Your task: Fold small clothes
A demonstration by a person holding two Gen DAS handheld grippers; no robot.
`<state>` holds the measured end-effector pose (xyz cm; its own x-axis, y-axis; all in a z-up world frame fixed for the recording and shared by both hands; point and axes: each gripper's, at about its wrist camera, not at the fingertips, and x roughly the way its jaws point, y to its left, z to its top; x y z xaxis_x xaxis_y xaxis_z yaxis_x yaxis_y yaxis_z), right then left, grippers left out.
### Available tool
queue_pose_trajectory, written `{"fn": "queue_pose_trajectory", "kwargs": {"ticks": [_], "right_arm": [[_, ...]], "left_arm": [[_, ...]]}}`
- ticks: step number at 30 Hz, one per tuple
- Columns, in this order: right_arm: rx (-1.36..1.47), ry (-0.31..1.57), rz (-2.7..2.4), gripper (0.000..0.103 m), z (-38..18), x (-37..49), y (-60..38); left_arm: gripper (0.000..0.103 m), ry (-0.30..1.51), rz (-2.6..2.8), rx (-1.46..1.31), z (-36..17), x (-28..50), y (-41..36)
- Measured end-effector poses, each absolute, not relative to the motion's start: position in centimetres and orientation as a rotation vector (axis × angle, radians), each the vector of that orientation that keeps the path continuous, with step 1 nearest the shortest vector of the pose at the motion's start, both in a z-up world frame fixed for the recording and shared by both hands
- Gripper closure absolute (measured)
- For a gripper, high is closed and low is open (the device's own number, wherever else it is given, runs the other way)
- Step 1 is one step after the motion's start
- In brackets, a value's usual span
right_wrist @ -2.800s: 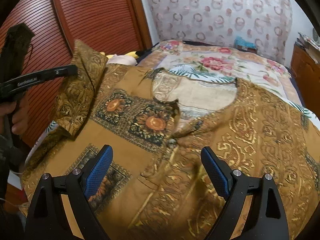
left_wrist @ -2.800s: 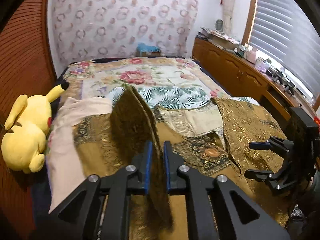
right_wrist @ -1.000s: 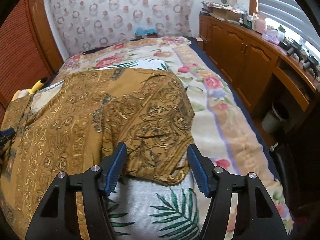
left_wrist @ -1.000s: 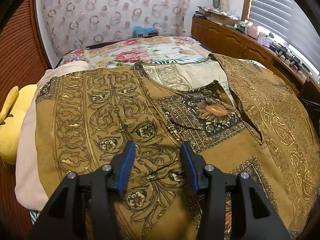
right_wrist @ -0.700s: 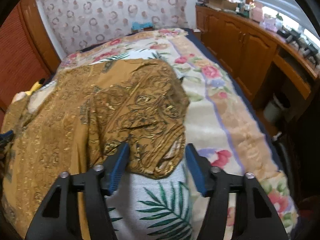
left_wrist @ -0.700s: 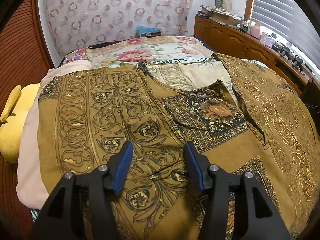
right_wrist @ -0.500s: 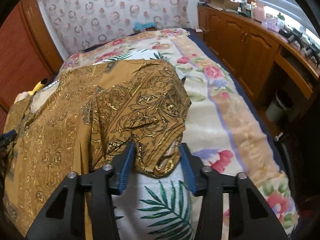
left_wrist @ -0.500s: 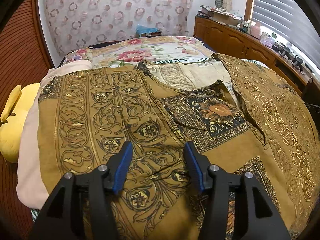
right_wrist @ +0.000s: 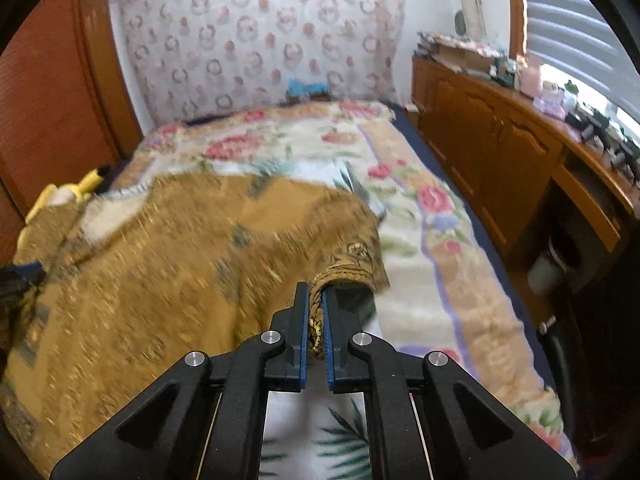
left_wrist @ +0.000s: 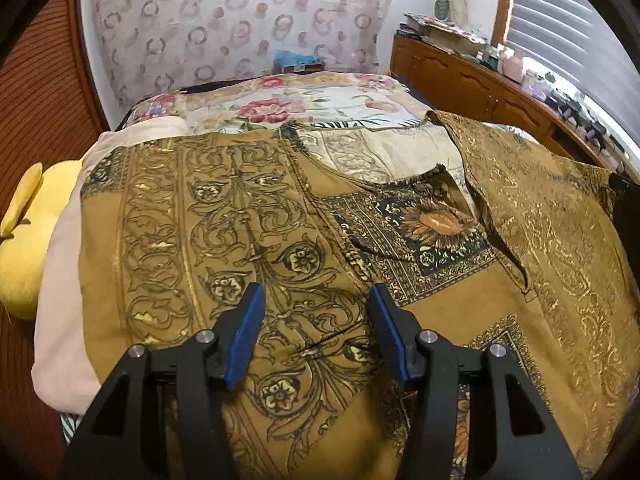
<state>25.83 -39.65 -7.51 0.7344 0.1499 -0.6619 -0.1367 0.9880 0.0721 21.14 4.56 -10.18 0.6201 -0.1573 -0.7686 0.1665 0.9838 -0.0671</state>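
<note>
Mustard-gold printed garment (left_wrist: 248, 240) lies spread on the bed (right_wrist: 420, 240), its blurred sleeve edge pinched by the right gripper (right_wrist: 315, 312), probably to fold inward, while the left gripper (left_wrist: 316, 332) hovers unclenched.

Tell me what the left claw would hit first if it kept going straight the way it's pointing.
Probably the mustard-gold patterned cotton shirt: the open left claw hovers above its folded-over sleeve panel, angled down toward it. Depth is hard to judge through the fisheye, but only fabric lies ahead.
</note>
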Motion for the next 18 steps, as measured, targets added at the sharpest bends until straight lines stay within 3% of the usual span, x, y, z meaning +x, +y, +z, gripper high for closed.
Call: {"fn": "queue_pose_trajectory", "kwargs": {"ticks": [9, 18], "right_arm": [[-0.012, 0.666, 0.336, 0.1, -5.0, 26.9, -33.7], [-0.045, 0.775, 0.467, 0.099, -9.2, 26.8, -27.4]], "left_arm": [[0.049, 0.811, -0.188, -0.002, -7.1, 19.5, 4.8], [0.049, 0.773, -0.199, -0.007, -5.3, 18.4, 4.5]]}}
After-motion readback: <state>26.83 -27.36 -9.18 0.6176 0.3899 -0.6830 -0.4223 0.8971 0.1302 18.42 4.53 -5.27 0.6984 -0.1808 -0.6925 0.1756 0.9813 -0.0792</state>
